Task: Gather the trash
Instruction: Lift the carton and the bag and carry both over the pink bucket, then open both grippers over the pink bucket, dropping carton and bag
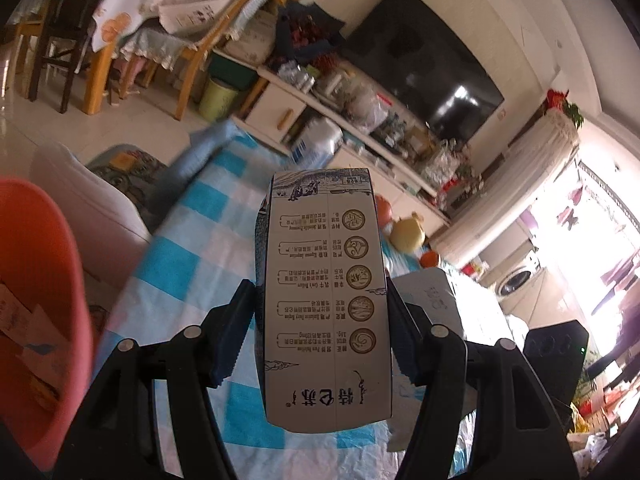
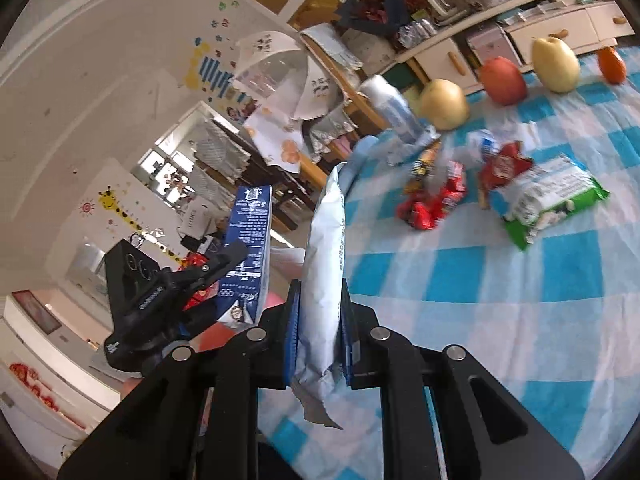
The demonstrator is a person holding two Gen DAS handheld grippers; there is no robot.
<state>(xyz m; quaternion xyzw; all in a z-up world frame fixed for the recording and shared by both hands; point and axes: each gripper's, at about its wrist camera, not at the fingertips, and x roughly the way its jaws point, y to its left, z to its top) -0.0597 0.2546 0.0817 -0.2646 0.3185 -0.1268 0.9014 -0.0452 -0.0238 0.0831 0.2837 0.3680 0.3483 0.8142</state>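
A: Entry, left claw (image 1: pixel 320 336). Pads closed on the long sides of a milk carton (image 1: pixel 326 292), which stands lengthwise along the fingers, printed face to the lens. Held off the checked worktop (image 1: pixel 188 264)

B: Why carried there?

A: Judgement: it is on its way to the pink bin (image 1: pixel 44 320) at lower left of the left view. Paper scraps show inside the bin, so that looks like the collection point. The carton is near the rim but not over the opening

B: Right claw (image 2: pixel 319 336)?

A: Clamped on a crumpled pale blue bag (image 2: pixel 323 264), held edge-on, torn end hanging below the pads. In the right view the left claw and its carton sit at centre left, just beside the bag. Both loads appear headed the same way

B: What remains?

A: Centre right of the right view, on the worktop: red wrappers (image 2: pixel 434 196), a green and white packet (image 2: pixel 548 200), a crushed plastic bottle (image 2: pixel 394 110). The fruit (image 2: pixel 554 64) along the upper right stands in a row, probably not trash

B: Risk?

A: The bag is limp and pinched narrowly; it could slip
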